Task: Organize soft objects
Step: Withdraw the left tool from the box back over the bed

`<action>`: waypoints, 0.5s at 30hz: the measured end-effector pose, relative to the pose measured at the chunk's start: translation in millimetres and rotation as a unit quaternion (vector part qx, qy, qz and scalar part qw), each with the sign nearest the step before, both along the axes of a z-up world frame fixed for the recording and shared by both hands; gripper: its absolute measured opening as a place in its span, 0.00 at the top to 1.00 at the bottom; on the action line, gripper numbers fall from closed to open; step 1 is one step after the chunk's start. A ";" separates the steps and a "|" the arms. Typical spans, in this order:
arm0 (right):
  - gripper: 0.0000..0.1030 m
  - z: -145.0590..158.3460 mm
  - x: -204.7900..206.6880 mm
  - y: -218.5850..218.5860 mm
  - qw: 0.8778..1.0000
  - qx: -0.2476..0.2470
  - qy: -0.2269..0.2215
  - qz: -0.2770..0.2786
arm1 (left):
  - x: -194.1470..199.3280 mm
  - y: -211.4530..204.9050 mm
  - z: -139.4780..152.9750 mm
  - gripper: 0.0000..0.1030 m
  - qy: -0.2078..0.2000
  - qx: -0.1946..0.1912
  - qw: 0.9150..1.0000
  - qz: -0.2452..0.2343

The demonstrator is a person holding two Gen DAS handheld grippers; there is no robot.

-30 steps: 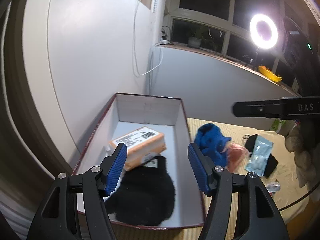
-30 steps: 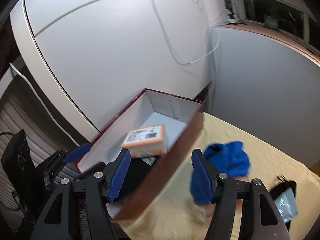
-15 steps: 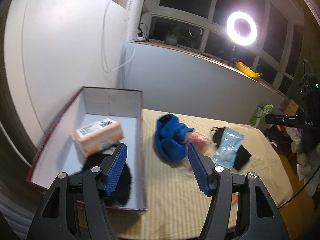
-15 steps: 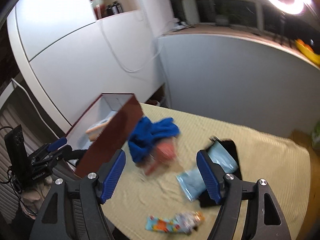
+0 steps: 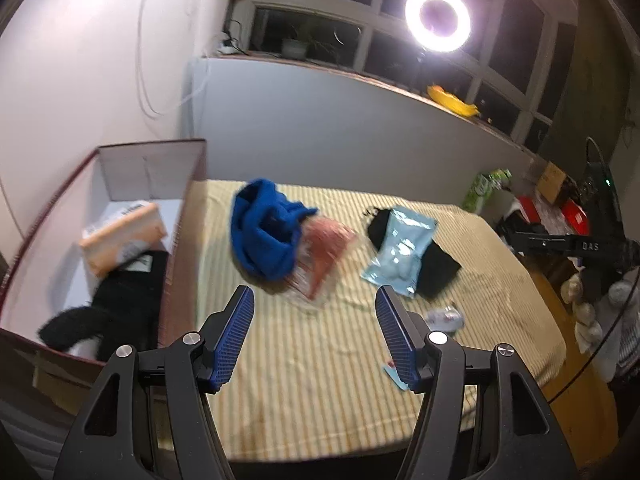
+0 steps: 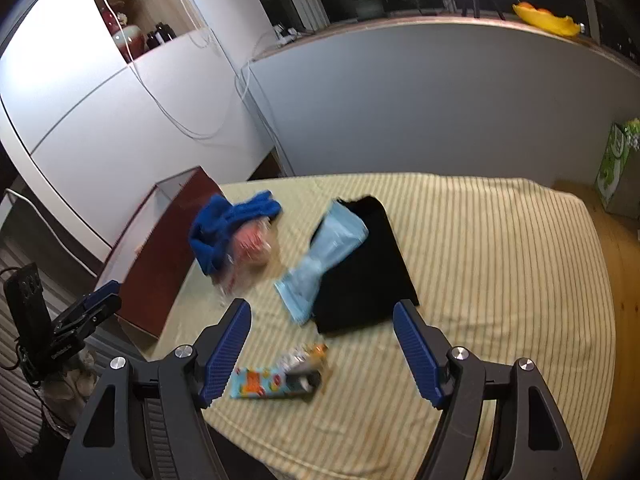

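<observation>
A crumpled blue cloth (image 5: pixel 264 236) lies on the striped yellow tablecloth (image 5: pixel 320 380), partly over a clear bag of pink stuff (image 5: pixel 326 252). To its right a light blue packet (image 5: pixel 400 256) rests on a folded black cloth (image 5: pixel 438 270). My left gripper (image 5: pixel 314 292) hovers open and empty in front of the pink bag. My right gripper (image 6: pixel 322 308) hangs open above the black cloth (image 6: pixel 360 272) and the blue packet (image 6: pixel 328 252), holding nothing. A small colourful packet (image 6: pixel 272 382) lies just under it. The blue cloth (image 6: pixel 224 232) sits beside the box (image 6: pixel 160 260).
The dark red box (image 5: pixel 188 216) at the table's left holds an orange package (image 5: pixel 124 236) and a black fuzzy item (image 5: pixel 116 308). A ring light (image 5: pixel 437 19) glares above the window sill. A green carton (image 6: pixel 618 172) stands past the table's far right edge.
Both grippers have swung right, away from the box and over the tablecloth. The right one's jaws stand a little wider. The blue packet, black cloth and colourful packet have come into view.
</observation>
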State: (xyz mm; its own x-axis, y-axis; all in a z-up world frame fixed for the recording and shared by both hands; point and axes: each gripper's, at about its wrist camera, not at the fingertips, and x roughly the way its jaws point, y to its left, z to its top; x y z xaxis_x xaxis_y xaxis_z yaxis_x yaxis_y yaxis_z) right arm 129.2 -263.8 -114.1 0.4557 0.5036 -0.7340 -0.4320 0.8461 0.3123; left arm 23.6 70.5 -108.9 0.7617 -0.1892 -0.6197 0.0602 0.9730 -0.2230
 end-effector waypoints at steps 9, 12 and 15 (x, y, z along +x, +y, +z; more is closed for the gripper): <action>0.32 -22.1 8.4 -14.8 1.000 0.006 0.023 -0.001 | 6.2 -10.1 -23.2 0.39 0.030 -0.003 1.000 0.004; 0.32 -20.5 14.3 -10.4 0.999 0.016 0.028 0.007 | 11.0 -10.4 -24.8 0.39 0.024 0.000 1.000 0.017; 0.32 -14.0 23.1 3.6 0.999 0.027 0.034 0.027 | 18.2 -11.4 -27.1 0.39 0.020 -0.006 0.999 0.027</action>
State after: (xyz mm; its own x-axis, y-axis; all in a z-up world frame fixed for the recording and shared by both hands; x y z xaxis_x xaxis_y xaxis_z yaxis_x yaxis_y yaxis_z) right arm 152.3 -260.2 -128.1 0.3767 0.5660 -0.7333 -0.4517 0.8034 0.3879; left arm 41.9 59.1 -136.0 0.7463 -0.1562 -0.6470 -0.0015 0.9717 -0.2363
